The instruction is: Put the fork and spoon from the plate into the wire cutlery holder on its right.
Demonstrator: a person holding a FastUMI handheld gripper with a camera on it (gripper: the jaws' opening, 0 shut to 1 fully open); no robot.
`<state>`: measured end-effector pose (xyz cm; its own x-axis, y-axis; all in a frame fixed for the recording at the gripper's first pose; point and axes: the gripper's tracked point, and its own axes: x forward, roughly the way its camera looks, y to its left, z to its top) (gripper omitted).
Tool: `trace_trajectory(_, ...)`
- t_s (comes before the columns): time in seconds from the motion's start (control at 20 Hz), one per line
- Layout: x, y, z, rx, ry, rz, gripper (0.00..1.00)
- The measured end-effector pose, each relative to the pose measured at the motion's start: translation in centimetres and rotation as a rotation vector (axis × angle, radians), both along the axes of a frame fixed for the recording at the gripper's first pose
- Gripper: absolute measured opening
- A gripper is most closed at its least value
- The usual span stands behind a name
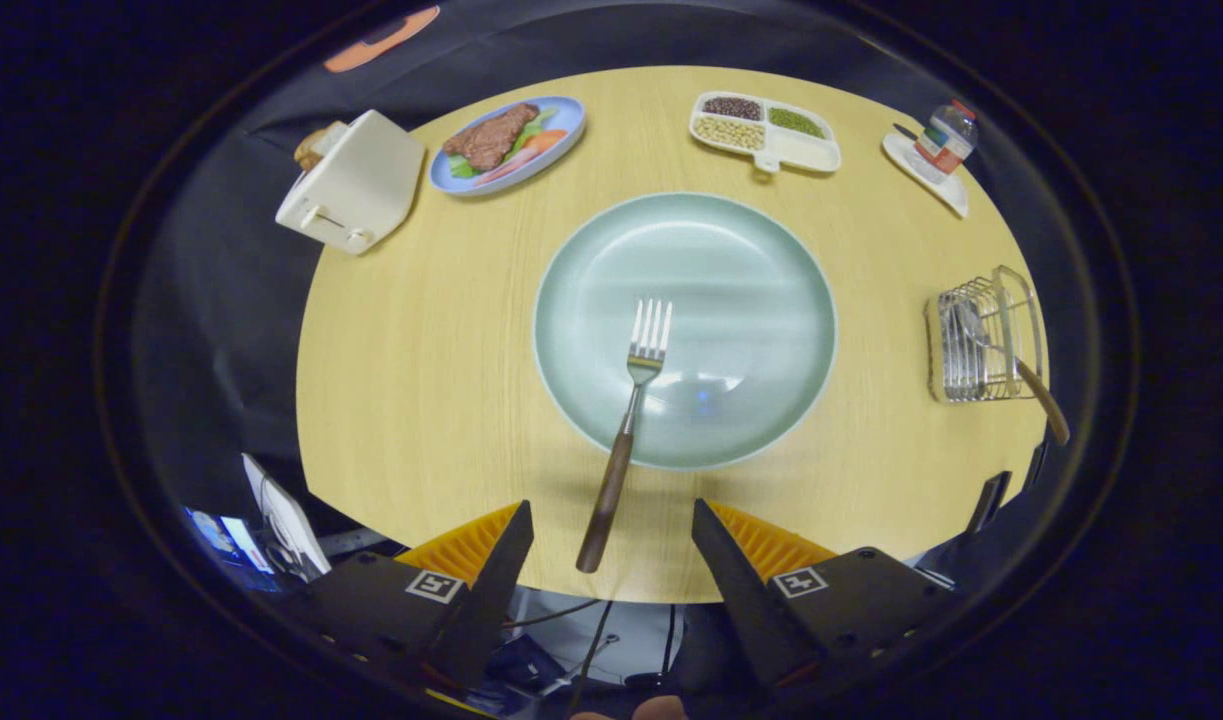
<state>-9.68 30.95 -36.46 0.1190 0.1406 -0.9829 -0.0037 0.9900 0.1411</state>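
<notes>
A fork [626, 430] with a dark wooden handle lies with its tines on the pale green plate [751, 290] and its handle reaching over the plate's near rim toward me. My gripper [611, 520] hovers open above the table's near edge, and the handle's end lies between the fingertips, which do not touch it. To the right of the plate stands the wire cutlery holder [986, 335]. The spoon [1011, 365] rests in it, its wooden handle sticking out over the holder's near side.
A white toaster [356, 180] sits at the far left of the round wooden table [421, 400]. Beyond the plate are a blue dish of food [506, 145], a divided tray of beans [766, 130], and a small bottle [946, 135] on a white tray.
</notes>
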Motion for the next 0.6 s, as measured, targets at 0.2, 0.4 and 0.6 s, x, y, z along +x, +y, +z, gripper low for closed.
trace_trajectory(0.2, 0.0, 0.6, -2.9, -0.011, 0.028, -0.025, 0.92)
trace_trajectory(0.4, -0.3, 0.2, -4.3, -0.024, 0.062, -0.013, 0.55)
trace_trajectory(0.6, 0.5, -1.5, -3.1, -0.073, 0.046, 0.015, 0.11)
